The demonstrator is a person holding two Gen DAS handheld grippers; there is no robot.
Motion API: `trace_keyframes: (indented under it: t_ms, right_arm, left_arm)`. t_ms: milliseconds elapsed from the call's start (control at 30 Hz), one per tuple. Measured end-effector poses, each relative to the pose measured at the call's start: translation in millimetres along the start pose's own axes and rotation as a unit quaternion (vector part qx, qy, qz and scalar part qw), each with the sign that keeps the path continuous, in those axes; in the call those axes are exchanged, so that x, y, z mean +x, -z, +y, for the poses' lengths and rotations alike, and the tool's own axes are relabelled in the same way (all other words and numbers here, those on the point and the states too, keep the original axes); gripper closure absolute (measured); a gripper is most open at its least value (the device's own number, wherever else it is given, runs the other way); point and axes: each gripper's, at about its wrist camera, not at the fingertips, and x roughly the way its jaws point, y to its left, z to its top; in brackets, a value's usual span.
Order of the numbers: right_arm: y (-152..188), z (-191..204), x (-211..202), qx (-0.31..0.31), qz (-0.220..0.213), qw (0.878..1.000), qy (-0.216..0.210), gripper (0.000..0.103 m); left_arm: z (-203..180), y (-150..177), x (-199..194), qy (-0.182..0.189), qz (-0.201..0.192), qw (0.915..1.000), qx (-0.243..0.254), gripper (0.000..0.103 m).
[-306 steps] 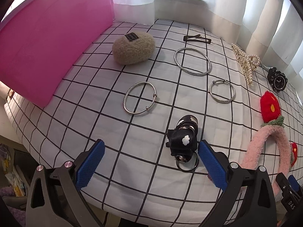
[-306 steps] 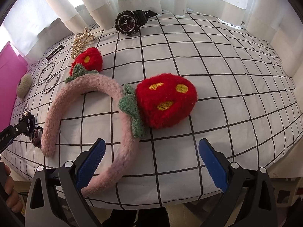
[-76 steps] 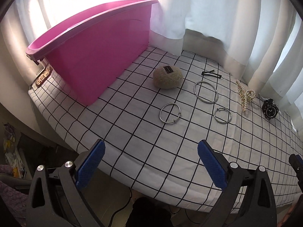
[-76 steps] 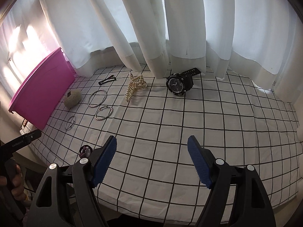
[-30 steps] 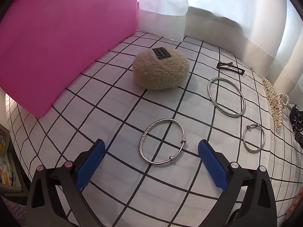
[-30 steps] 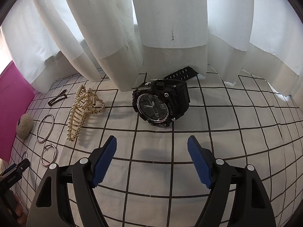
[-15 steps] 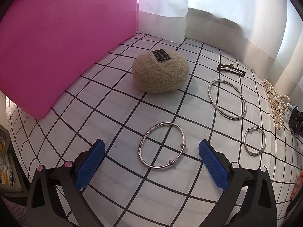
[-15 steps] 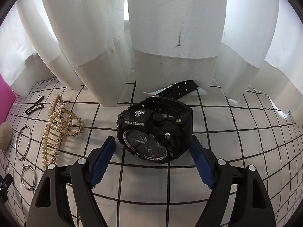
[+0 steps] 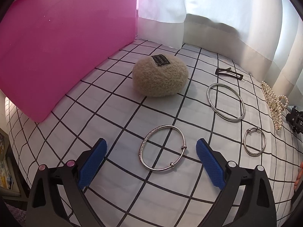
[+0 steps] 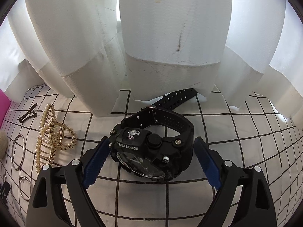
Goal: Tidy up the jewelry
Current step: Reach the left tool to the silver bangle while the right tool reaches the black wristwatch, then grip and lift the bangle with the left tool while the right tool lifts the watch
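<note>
Right wrist view: the right gripper (image 10: 151, 162) is opening, jaws wide around the watch (image 10: 151, 151) without pinching it yet, so a lopsided squeeze could flip it into the near-left hair claw (image 10: 51, 138). Left gripper (image 9: 151, 162) is closing but wide, with the bangle (image 9: 162, 147) lying untouched between its jaws, and the thin ring might skid from the pads.

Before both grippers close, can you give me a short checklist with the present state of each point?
1. Black digital watch between right gripper pads: ok; its jaws are opening.
2. Right pads not yet pressing the watch: ok.
3. Silver beaded bangle between left gripper pads: ok; jaws closing, no contact yet.
4. Beige fluffy pouch outside the left gripper: ok.
5. Watch strap end free of white curtain: not ok, it lies under the hem.
</note>
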Motion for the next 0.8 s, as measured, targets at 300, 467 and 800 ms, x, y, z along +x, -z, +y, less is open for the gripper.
trace_keyframes:
  t_ms: [300, 467, 800]
  right_arm:
    - [15, -2, -17, -0.002, -0.013, 1.000, -0.009, 0.034]
    - [21, -5, -25, 0.003, -0.016, 0.999, -0.031, 0.035]
    - [47, -8, -59, -0.006, -0.031, 0.998, -0.048, 0.035]
  left_arm:
    - [1, 0, -8, 0.005, -0.019, 0.9998, 0.010, 0.058]
    - [2, 1, -10, 0.006, -0.015, 0.9998, 0.007, 0.058]
    - [-6, 6, -27, 0.021, -0.019, 0.9993, 0.024, 0.059]
